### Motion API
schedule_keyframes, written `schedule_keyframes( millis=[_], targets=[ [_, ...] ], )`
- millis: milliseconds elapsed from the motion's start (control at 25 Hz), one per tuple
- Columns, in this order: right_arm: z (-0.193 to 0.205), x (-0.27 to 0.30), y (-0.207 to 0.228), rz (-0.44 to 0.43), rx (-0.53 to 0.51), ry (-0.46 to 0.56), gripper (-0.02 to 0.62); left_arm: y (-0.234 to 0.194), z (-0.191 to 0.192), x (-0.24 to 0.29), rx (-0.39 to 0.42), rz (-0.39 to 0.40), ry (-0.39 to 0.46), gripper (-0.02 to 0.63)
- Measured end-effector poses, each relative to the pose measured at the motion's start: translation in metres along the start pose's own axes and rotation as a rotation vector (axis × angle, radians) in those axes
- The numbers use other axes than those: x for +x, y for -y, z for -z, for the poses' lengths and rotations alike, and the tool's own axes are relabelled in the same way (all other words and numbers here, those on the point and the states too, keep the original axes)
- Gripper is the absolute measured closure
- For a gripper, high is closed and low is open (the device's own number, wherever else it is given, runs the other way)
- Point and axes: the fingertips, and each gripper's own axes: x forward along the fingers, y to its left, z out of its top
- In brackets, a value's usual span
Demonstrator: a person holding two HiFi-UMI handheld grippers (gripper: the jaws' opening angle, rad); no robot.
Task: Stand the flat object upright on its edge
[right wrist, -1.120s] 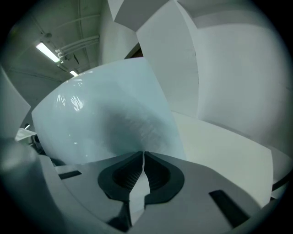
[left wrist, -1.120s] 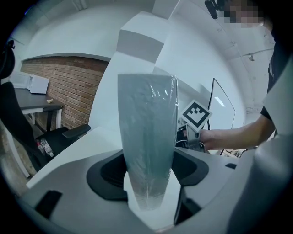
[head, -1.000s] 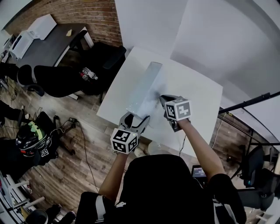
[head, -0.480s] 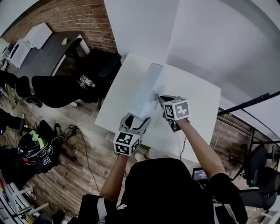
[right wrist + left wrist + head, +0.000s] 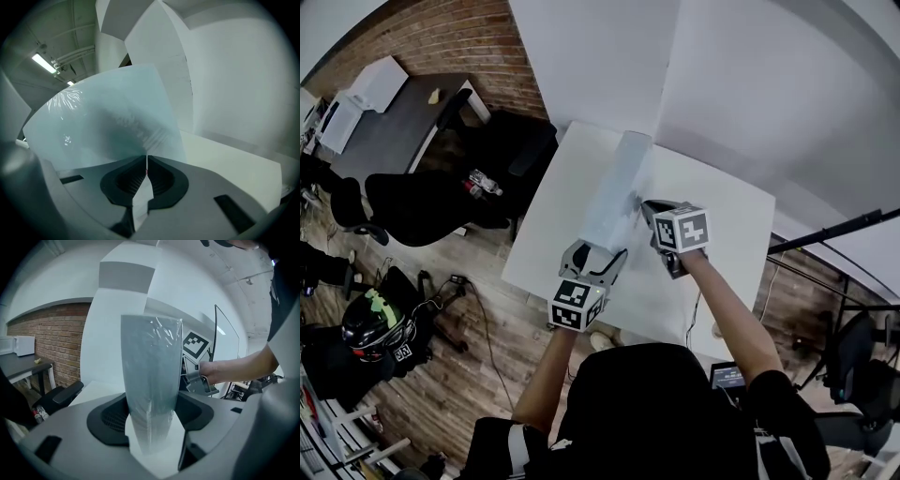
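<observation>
The flat object (image 5: 614,192) is a long grey-blue panel in clear wrap, held above the white table (image 5: 722,216) and reaching away from me. My left gripper (image 5: 595,255) is shut on its near end; in the left gripper view the flat object (image 5: 152,376) rises from between the pads of that gripper (image 5: 152,416). My right gripper (image 5: 647,210) is shut on the panel's right edge. In the right gripper view the flat object (image 5: 108,122) fills the left side, and the right gripper (image 5: 146,169) pinches its thin edge. The right gripper (image 5: 200,380) also shows in the left gripper view.
White wall panels (image 5: 731,84) stand behind the table. Black office chairs (image 5: 502,155) sit at its left side, with a dark desk (image 5: 394,112) further left. A black stand (image 5: 834,230) crosses at the right. The floor is wooden, with a helmet (image 5: 370,323) on it.
Both grippers have carried the panel a little further in over the table. Both grips are unchanged.
</observation>
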Motion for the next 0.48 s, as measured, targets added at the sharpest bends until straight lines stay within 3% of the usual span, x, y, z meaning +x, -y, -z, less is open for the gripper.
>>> schedule_keyframes(
  millis=[480],
  targets=[
    [-0.027,0.020,0.034,-0.001,0.034,0.018,0.549,-0.011,-0.017,0.043,0.088,0.011,-0.009,0.305]
  ],
)
